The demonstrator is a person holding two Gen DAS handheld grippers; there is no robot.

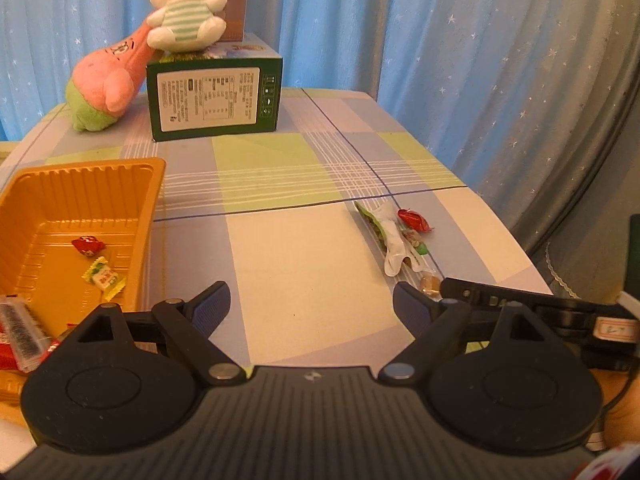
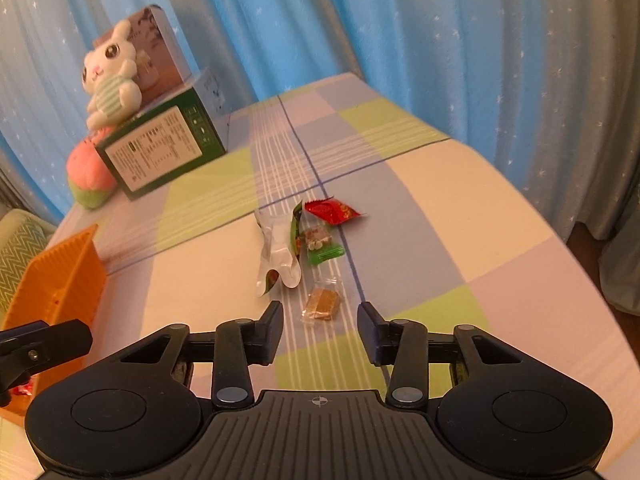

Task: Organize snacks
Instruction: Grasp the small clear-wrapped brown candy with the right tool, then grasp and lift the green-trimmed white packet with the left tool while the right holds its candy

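Two tools empty, left tool [image 1: 310, 300] wide, right tool [image 2: 320, 320] narrower, near wrapped candy [image 2: 321, 303].

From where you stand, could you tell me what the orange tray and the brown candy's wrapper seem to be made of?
The orange tray looks like thin moulded plastic, semi-glossy: its walls and floor are ribbed and the rim catches light. The brown candy's wrapper seems to be clear glossy film, probably cellophane or plastic: the candy shows through it.

Warm dim indoor light, soft shadows, fisheye-bent edges, slight motion blur
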